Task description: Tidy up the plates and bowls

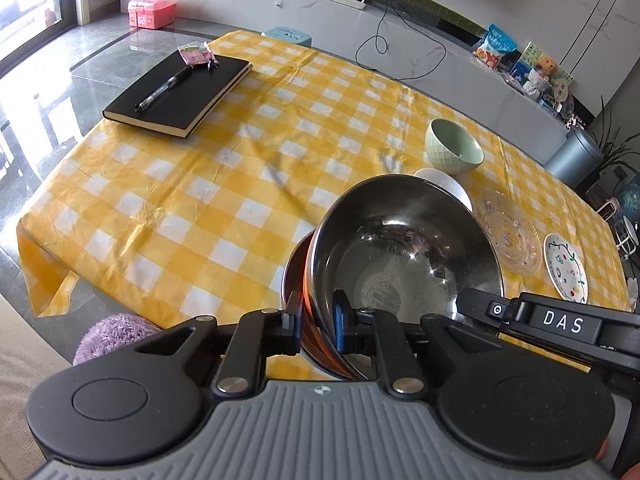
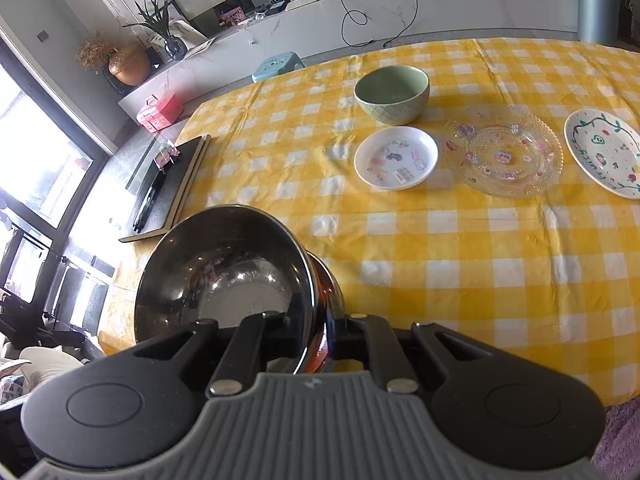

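Observation:
Both grippers grip the rim of one steel bowl, which seems nested in a second steel bowl beneath. My left gripper is shut on its near-left rim. My right gripper is shut on the opposite rim of the same steel bowl. The bowl is tilted above the table's near edge. A green bowl, a small white sticker plate, a clear glass plate and a white painted plate lie on the yellow checked tablecloth. The green bowl shows behind the steel bowl.
A black notebook with a pen lies at the far left of the table. A purple fluffy cushion sits below the table's near edge. The right gripper's body crosses the left wrist view at lower right.

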The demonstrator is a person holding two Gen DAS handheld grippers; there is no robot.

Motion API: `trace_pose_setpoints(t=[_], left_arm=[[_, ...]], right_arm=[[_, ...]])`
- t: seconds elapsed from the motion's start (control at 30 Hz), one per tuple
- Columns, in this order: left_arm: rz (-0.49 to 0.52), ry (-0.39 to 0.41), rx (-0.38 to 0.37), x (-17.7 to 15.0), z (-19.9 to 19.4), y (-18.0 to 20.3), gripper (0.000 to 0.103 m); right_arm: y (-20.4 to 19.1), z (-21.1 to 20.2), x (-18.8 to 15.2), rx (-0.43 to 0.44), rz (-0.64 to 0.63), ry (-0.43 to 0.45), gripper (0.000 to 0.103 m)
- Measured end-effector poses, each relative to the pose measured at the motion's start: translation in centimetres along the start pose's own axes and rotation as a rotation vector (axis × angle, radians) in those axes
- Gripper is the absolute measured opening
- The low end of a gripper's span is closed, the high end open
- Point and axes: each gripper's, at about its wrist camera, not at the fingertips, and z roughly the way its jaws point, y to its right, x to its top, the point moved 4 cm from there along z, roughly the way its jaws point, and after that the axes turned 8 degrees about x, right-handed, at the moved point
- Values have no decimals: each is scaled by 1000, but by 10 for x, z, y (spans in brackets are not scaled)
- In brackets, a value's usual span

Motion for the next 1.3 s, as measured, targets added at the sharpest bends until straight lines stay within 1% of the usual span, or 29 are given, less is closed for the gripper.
trace_pose_setpoints(t=[0.33,0.5,0.6,0.83,0.93,1.0,1.03,1.07,1.1,1.23,1.3], left_arm=[[-2,-26,13,-2,11,-1,17],[-7,-22,23,0,14,-2,19],[-6,-20,27,0,15,-1,20],[-21,-16,6,1,12,-3,20],[-30,-10,-2,1,10,-5,20],[-37,-4,-6,3,8,-7,25],[-38,0,-8,3,7,-7,26],[-41,4,-9,4,6,-7,26],[-44,9,-11,5,5,-8,26],[-47,35,-13,8,2,-8,26],[-39,36,-11,8,3,-7,18]], right_arm=[[6,13,-3,-10,12,-25,9],[8,20,-5,-9,21,-38,9],[9,21,-4,-16,19,-29,9],[11,21,-5,-12,26,-27,9],[12,20,-5,-7,41,-26,13],[12,19,-4,-10,43,-20,14],[12,18,-4,-10,43,-13,19],[12,16,-3,-3,47,-5,27],[13,14,-2,5,53,3,30],[13,9,2,6,55,21,30],[12,9,1,9,47,19,29]])
